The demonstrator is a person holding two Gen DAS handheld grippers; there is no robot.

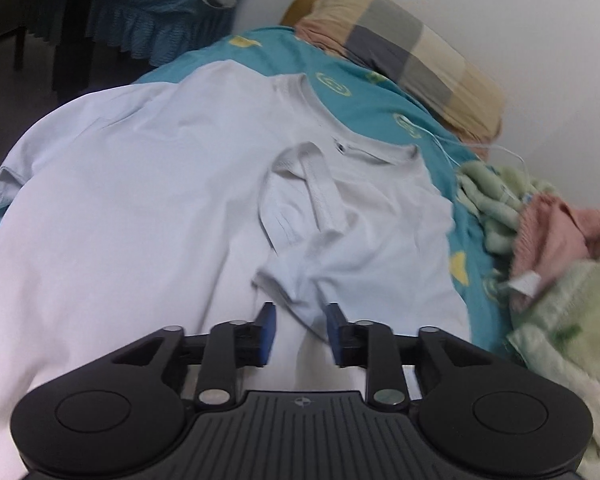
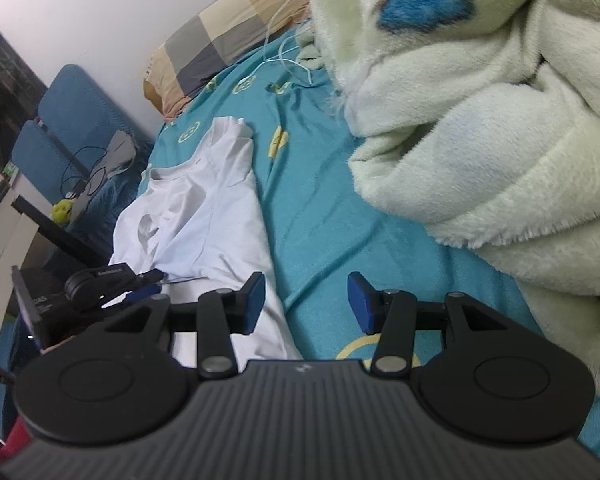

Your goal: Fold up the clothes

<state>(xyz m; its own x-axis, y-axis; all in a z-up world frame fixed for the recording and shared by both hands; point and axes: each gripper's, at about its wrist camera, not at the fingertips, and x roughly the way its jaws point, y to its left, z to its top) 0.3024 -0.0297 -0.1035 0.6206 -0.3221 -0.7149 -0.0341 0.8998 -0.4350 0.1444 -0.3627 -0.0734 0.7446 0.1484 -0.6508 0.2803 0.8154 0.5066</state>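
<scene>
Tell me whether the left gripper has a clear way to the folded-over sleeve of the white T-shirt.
Probably yes. The left gripper stands open just short of the sleeve, which lies on top of the white T-shirt with nothing between them.

Very little writing can be read. In the right wrist view, a black box point(image 2: 36, 304) at the left edge of the bed carries pale letters that look like "GAS", cut off at the start. Beside it, the left gripper point(image 2: 140, 280) bears a small white word on its black body, too blurred to make out. The white tag point(image 1: 526, 282) on the pink cloth point(image 1: 556, 232) shows no legible print.
</scene>
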